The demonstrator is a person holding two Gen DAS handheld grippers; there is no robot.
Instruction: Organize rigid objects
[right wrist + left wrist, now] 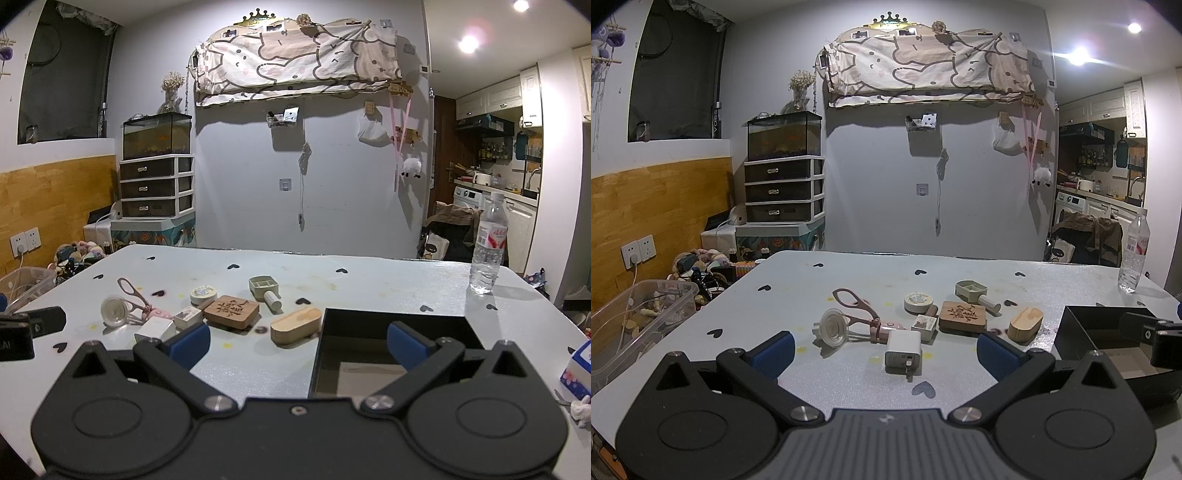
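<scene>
A cluster of small items lies mid-table: a white charger [903,350], a clear plastic disc [832,326], pink scissors [854,305], a tape roll [918,302], a carved wooden block [963,316], an oval wooden box [1025,324] and a green scoop [975,292]. My left gripper [885,350] is open just in front of the charger, holding nothing. An open black box [395,323] sits right of the cluster. My right gripper [298,342] is open, with one finger near the carved block [231,312] and the other over the box.
A water bottle [487,247] stands at the table's far right. A blue-and-white packet [580,363] lies at the right edge. A clear plastic bin [635,321] sits left of the table over floor clutter. A drawer unit with a fish tank [783,170] stands behind.
</scene>
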